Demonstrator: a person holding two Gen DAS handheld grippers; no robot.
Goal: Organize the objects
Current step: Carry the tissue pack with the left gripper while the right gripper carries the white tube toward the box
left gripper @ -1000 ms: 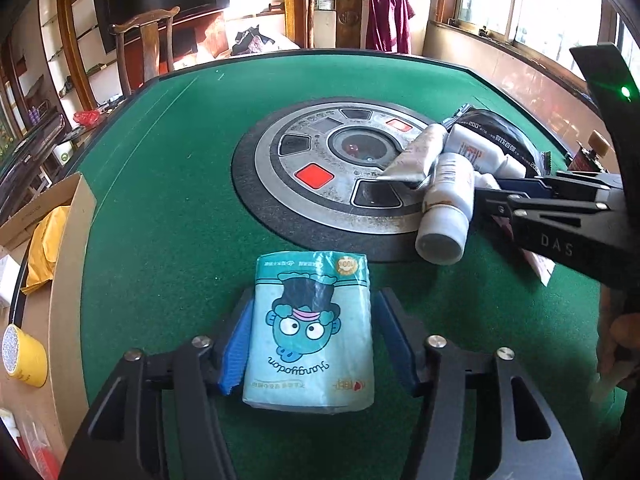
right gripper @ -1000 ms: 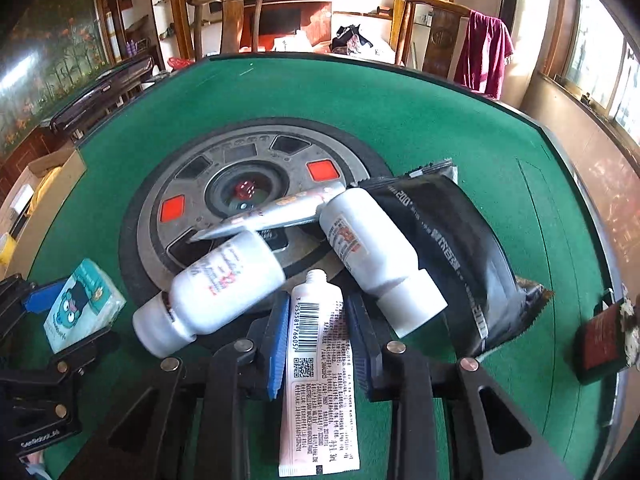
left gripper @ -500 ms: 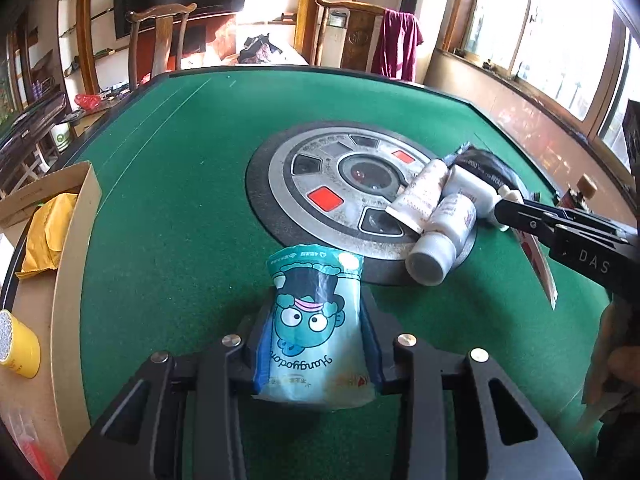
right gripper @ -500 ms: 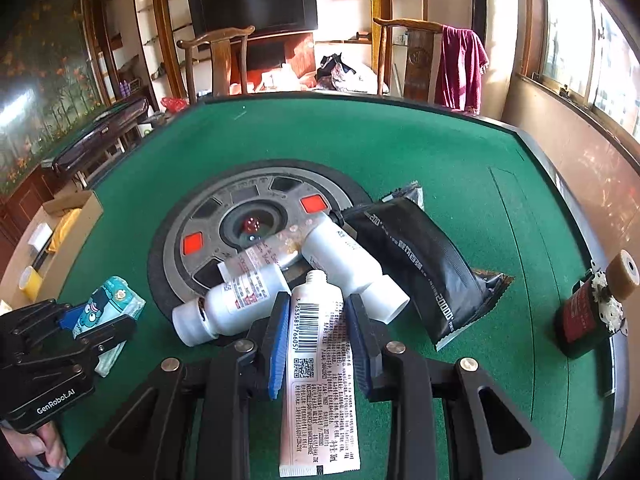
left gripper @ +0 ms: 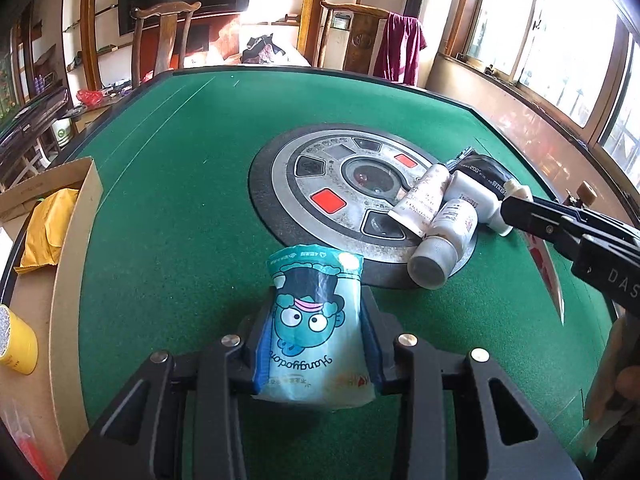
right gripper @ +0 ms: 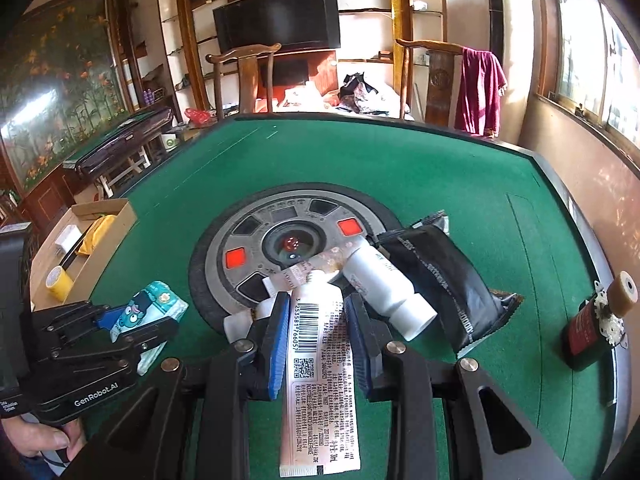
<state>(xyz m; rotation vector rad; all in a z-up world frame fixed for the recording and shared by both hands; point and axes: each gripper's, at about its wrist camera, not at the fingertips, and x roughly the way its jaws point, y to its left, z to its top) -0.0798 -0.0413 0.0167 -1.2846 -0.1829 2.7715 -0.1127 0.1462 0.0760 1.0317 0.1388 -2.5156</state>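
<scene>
Green felt: a mahjong table [left gripper: 168, 208] with a grey round control panel [left gripper: 344, 196] at its centre fills both wrist views.
Left gripper [left gripper: 316, 344]: blue-padded fingers [left gripper: 262, 344] clamped on either side of a teal tissue pack [left gripper: 314, 332] printed with a cartoon face; the pack appears lifted clear of the felt at the table's near side.
Right gripper [right gripper: 316, 340]: fingers [right gripper: 278, 340] pressed against both sides of a white tube [right gripper: 320, 368] bearing a barcode and red print, cap end pointing toward the panel.
Cluster: two white bottles, one [right gripper: 386, 292] just right of the held tube, the other [left gripper: 440, 240] lying on the panel's near edge, cap toward the left camera; a pale printed tube [left gripper: 424, 196] lies across the panel beside them.
Black pouch [right gripper: 444, 276]: lying on the felt just right of the bottles, touching the nearer one.
Table's right edge: a small dark red bottle with a cork-coloured top [right gripper: 596, 320], well apart from the cluster.
Left of the table: a cardboard box [left gripper: 72, 240] holding a yellow packet [left gripper: 50, 228]; a yellow roll of tape [left gripper: 14, 344] near it.
Background: wooden chairs, one draped with a maroon cloth [right gripper: 478, 88].
</scene>
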